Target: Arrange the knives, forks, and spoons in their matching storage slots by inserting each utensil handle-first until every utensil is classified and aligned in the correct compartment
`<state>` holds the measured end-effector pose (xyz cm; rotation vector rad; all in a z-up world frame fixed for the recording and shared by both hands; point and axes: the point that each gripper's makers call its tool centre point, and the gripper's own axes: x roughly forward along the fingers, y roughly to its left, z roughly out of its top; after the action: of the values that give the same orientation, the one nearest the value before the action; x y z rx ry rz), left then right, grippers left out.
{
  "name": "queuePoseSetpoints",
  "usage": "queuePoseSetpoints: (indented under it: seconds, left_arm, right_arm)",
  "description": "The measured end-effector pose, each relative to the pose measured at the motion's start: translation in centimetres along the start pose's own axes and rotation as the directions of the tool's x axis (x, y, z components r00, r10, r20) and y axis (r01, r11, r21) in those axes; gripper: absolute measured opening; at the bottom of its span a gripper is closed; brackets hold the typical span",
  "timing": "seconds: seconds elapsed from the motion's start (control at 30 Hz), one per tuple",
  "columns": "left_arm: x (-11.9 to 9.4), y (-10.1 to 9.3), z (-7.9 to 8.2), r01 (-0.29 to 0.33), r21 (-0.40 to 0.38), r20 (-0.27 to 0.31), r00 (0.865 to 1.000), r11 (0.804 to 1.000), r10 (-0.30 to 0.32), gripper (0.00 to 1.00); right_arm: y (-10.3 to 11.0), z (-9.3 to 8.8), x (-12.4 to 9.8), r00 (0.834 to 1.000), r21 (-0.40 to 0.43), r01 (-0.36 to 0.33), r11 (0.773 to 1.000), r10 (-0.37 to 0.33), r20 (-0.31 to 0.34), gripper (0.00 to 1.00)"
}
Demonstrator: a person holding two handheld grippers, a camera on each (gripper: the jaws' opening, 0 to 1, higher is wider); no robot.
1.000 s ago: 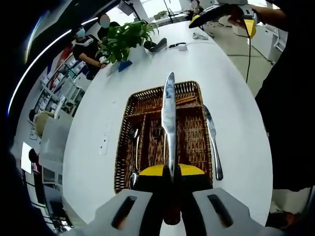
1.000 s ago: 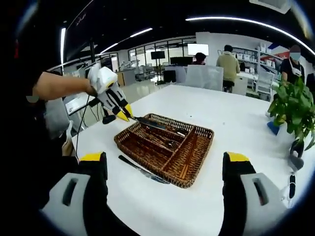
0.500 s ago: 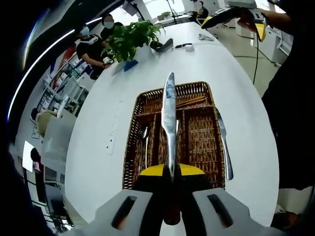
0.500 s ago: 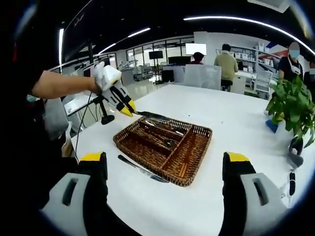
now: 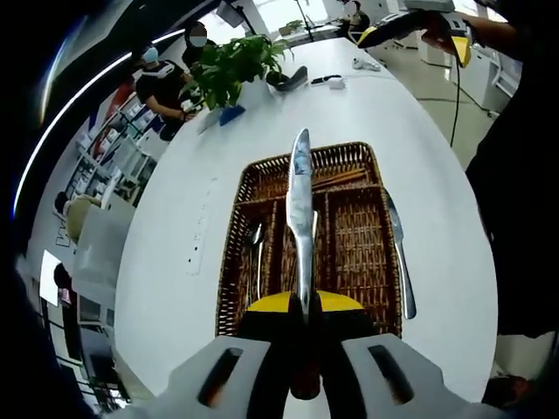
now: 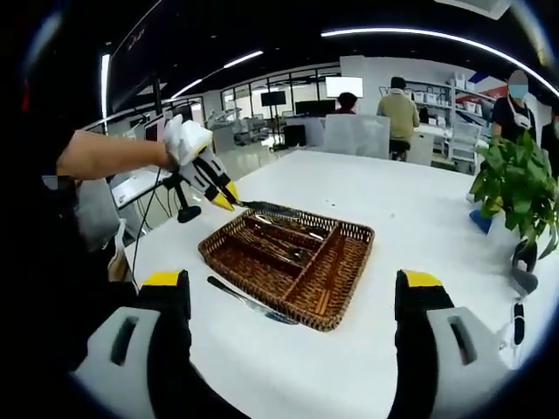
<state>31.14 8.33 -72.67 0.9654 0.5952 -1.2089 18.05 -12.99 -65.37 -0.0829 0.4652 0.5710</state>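
My left gripper (image 5: pixel 303 305) is shut on a table knife (image 5: pixel 300 209) by its handle, and the blade points forward over the wicker cutlery tray (image 5: pixel 362 288). A spoon (image 5: pixel 255 240) lies in the tray's left slot and wooden sticks (image 5: pixel 342 179) in its far slot. A second knife (image 5: pixel 400 262) lies on the white table just right of the tray. In the right gripper view the left gripper (image 6: pixel 208 179) holds its knife (image 6: pixel 266 208) above the tray (image 6: pixel 336 297) at its far left edge. My right gripper (image 6: pixel 292 281) stands open, short of the tray, with the loose knife (image 6: pixel 246 302) before it.
A potted plant (image 5: pixel 229 68) and small devices (image 5: pixel 325 81) sit at the table's far end. The plant (image 6: pixel 515 183) stands at the right in the right gripper view. People sit and stand beyond the table. The table edge (image 5: pixel 476 262) runs close to the tray's right side.
The left gripper with its knife has drawn back from over the tray's middle toward the tray's edge. The right gripper has stayed open and still.
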Motion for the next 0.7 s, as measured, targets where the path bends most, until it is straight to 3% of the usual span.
queuePoseSetpoints:
  seconds: [0.7]
  left_arm:
    - [2.3,-1.6,-1.2,-0.023,-0.021,-0.009,1.000,1.000,0.023,0.06]
  right_arm:
    - [-0.5,0.3,0.3,1.000,0.009,0.009,1.000,-0.010,0.013,1.00]
